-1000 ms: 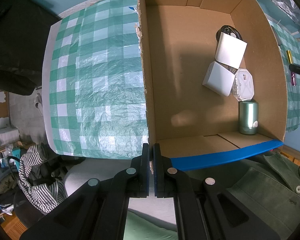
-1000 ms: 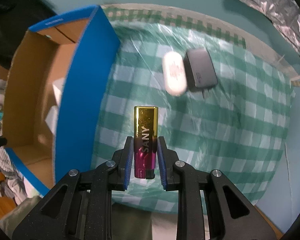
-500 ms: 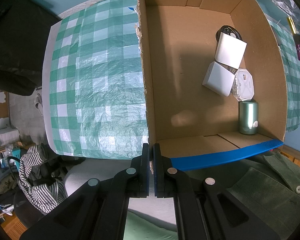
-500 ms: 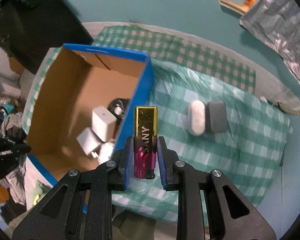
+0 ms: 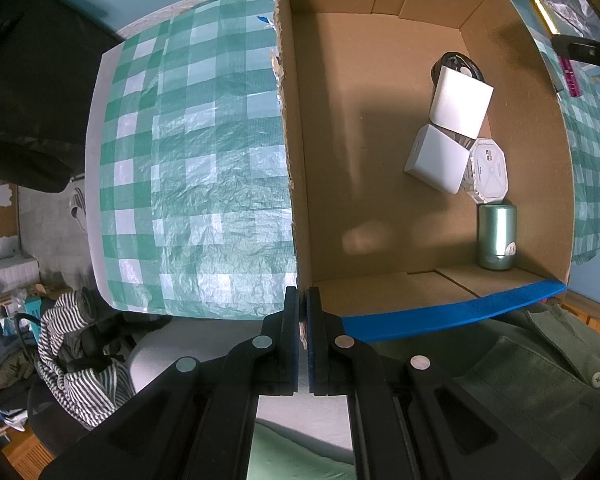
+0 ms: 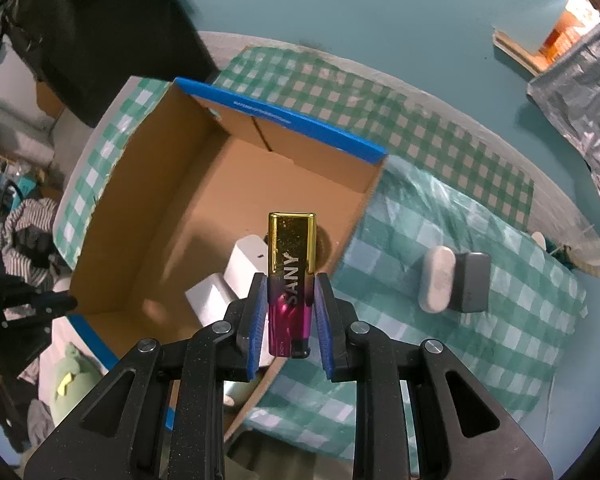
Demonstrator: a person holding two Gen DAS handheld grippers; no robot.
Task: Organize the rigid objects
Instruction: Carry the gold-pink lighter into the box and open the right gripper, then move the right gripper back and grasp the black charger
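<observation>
Lighter [image 6: 291, 280], gold cap over magenta body, pinched low on its body between the blue pads of the right tool [image 6: 291, 316]. Long axis in line with the fingers, gold end leading and pointing down toward the cardboard box [image 6: 148, 208]. Hangs over the box's right-hand wall, just above the white blocks [image 5: 458, 102] already lying inside against that wall. Beside those blocks in the box: a white octagonal case [image 5: 487, 170] and a green cylinder [image 5: 496, 236]. Outside the box, on the checked cloth [image 6: 480, 320] over the counter: a white oval case [image 6: 436, 280] touching a grey block [image 6: 470, 282]. Left tool [image 5: 303, 316] pressed together on the box's near corner, likely steadying it. Probably a short carry further over the box's open middle, then release; right hand plainly the nearer.
</observation>
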